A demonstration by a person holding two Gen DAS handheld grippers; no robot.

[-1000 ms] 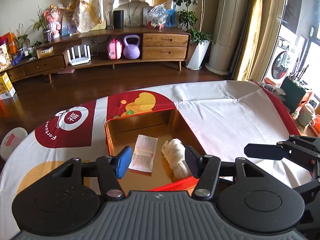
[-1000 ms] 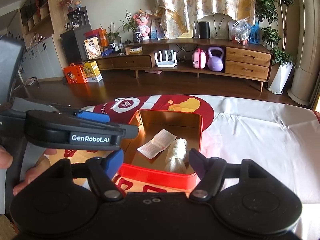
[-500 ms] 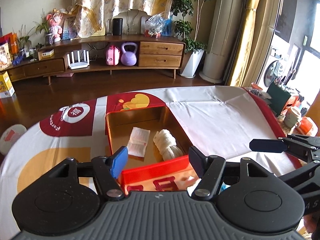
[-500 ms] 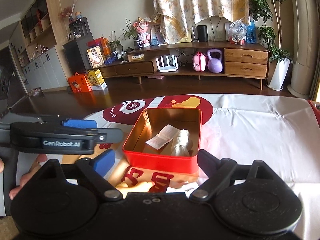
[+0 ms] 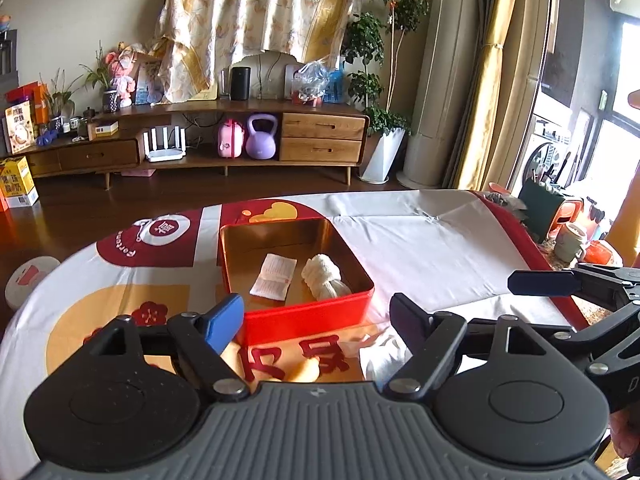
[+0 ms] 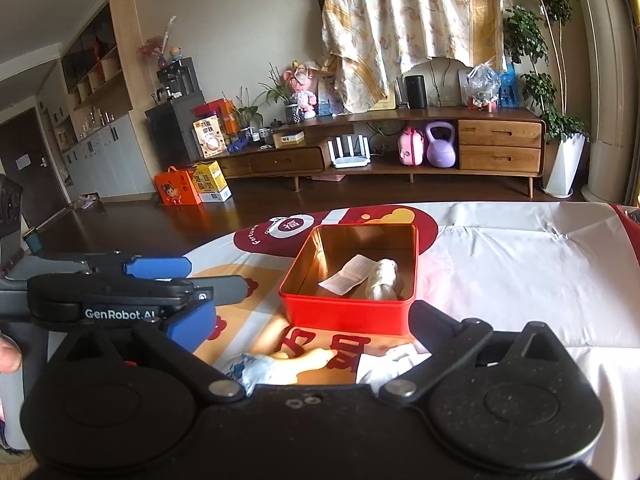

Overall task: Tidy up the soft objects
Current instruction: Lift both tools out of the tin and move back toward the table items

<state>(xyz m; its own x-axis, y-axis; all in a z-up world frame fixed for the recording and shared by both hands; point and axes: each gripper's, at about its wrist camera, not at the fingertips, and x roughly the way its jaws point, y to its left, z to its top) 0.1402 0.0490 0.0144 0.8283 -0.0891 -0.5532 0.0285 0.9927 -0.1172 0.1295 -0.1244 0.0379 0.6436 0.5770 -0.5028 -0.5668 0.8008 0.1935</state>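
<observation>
A red tin box (image 5: 306, 318) (image 6: 344, 312) with a gold inside stands on the table. In it lie a rolled white sock (image 5: 324, 278) (image 6: 382, 280) and a folded paper leaflet (image 5: 274, 276) (image 6: 348, 274). My left gripper (image 5: 316, 320) is open and empty, just short of the box's near wall. My right gripper (image 6: 312, 320) is open and empty, also short of the box. A white sock (image 5: 382, 354) (image 6: 390, 362) and a white-and-blue sock (image 6: 256, 366) lie on the cloth close under the grippers, partly hidden.
The table wears a white, red and yellow cloth (image 5: 432, 240). A cup (image 5: 572, 240) and a dark green holder (image 5: 540, 204) stand beyond its right edge. A wooden TV cabinet (image 5: 224, 140) lines the far wall across bare floor.
Both grippers have drawn back and up from over the box. The box now sits farther ahead, and loose socks on the cloth have come into view below.
</observation>
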